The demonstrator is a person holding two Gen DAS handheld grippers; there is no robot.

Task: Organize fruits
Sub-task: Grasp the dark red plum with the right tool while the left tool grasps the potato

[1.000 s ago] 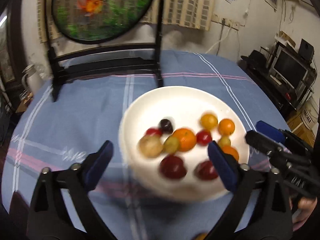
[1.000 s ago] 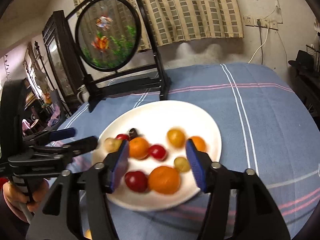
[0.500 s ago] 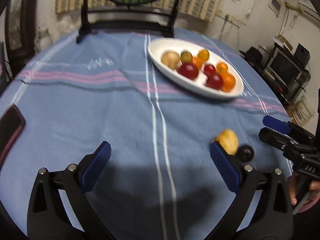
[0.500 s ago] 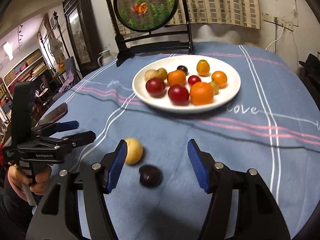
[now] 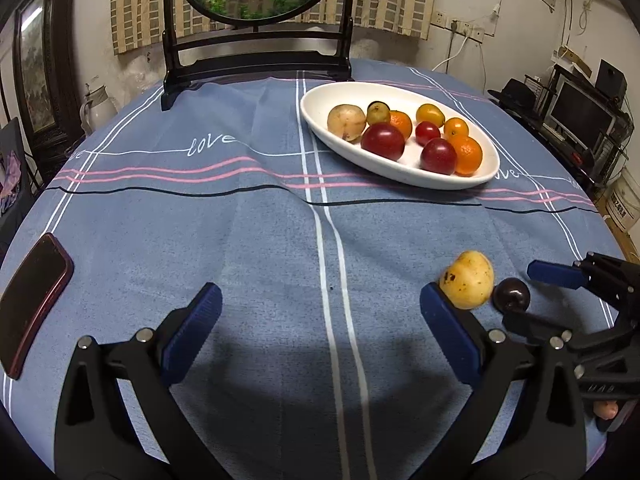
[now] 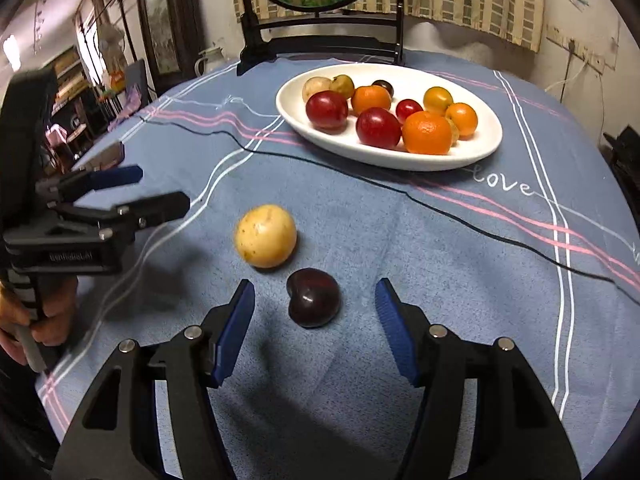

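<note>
A white oval plate [image 5: 400,174] [image 6: 384,160] holds several red, orange and yellow fruits at the far right of the blue tablecloth. Two loose fruits lie on the cloth nearer to me: a speckled yellow one [image 5: 467,280] [image 6: 265,236] and a dark plum [image 5: 512,295] [image 6: 314,298]. My right gripper [image 6: 315,300] [image 5: 530,297] is open, with the plum lying between its blue pads and gaps on both sides. My left gripper [image 5: 320,304] [image 6: 160,188] is open over bare cloth, its right finger just beside the yellow fruit, holding nothing.
A dark phone [image 5: 34,300] [image 6: 104,156] lies near the table's left edge. A black stand with a round goldfish panel [image 5: 256,68] [image 6: 320,48] rises at the back behind the plate. A white jug [image 5: 96,108] stands beyond the table edge.
Both grippers drew back from over the plate to the near part of the table. The right gripper then closed in on the dark plum, which now lies between its fingers.
</note>
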